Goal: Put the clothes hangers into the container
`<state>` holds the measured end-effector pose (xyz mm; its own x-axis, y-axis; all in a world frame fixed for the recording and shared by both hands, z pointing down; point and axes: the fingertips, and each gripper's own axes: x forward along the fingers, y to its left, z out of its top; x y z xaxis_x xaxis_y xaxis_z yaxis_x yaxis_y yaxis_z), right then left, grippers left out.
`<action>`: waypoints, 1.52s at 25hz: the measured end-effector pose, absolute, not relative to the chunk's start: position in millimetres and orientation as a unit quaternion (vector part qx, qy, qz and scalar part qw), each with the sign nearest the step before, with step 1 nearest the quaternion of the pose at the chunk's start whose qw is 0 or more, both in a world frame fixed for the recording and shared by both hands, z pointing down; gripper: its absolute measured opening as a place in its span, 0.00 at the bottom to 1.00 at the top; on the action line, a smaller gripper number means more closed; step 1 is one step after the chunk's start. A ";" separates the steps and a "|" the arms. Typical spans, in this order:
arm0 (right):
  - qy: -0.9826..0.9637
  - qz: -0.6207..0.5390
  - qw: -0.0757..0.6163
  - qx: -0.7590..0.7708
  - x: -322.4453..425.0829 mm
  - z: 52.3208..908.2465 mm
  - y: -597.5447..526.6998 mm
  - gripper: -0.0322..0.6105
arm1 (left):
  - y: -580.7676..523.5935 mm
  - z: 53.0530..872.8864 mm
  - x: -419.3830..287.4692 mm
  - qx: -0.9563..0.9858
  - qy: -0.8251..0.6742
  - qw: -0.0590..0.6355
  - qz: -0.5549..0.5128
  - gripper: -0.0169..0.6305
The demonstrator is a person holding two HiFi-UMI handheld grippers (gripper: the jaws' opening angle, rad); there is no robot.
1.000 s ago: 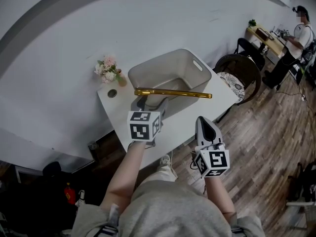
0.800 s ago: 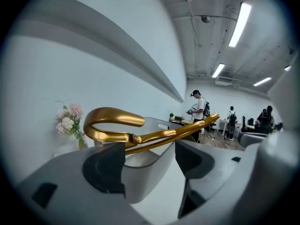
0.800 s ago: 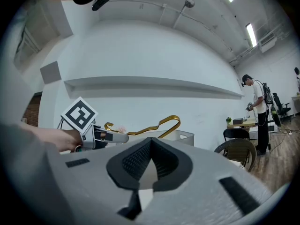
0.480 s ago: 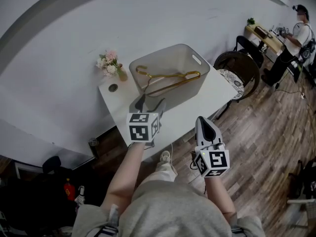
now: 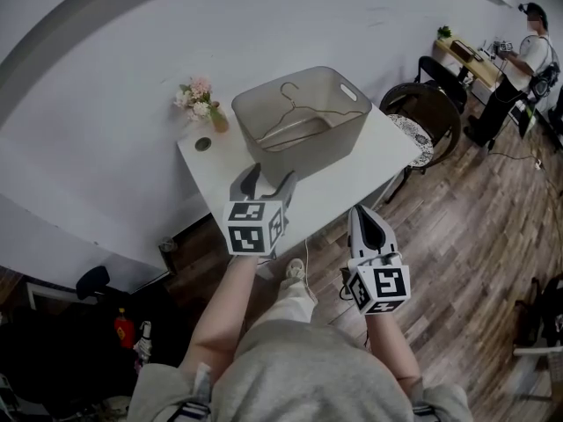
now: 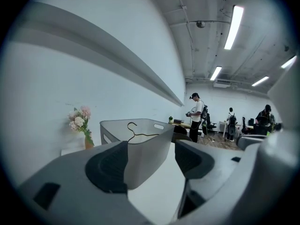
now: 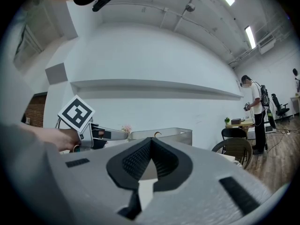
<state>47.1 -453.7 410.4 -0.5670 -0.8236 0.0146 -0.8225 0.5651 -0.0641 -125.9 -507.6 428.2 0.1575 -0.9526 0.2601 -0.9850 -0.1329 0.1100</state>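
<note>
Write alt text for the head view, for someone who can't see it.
A clothes hanger lies inside a grey container on a white table. Nearer, the left hand-held gripper is open and empty; the right hand-held gripper is shut.

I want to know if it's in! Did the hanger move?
Yes. The hanger was lying across the bin's near rim; now it lies down inside the bin.

White wall (image 5: 132,77), wood-plank floor (image 5: 475,236) — a dark round chair (image 5: 431,114) beside the white table (image 5: 347,190); ceiling strip lights (image 6: 233,27).
</note>
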 end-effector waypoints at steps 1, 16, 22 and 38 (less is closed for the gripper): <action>0.885 -0.032 0.009 -0.465 47.6 410.5 -449.2 0.04 | -501.9 427.5 -124.7 0.751 -0.645 0.126 0.061 0.50; 0.890 -0.034 -0.003 -0.454 40.6 419.5 -384.9 0.04 | -404.5 436.0 -118.3 0.745 -0.659 0.095 0.043 0.10; 0.893 -0.032 -0.009 -0.449 40.4 420.9 -364.9 0.04 | -368.6 435.0 -117.5 0.746 -0.658 0.098 0.026 0.06; 0.900 -0.040 -0.018 -0.434 37.9 433.4 -328.7 0.04 | -310.6 442.0 -120.6 0.741 -0.665 0.099 0.002 0.04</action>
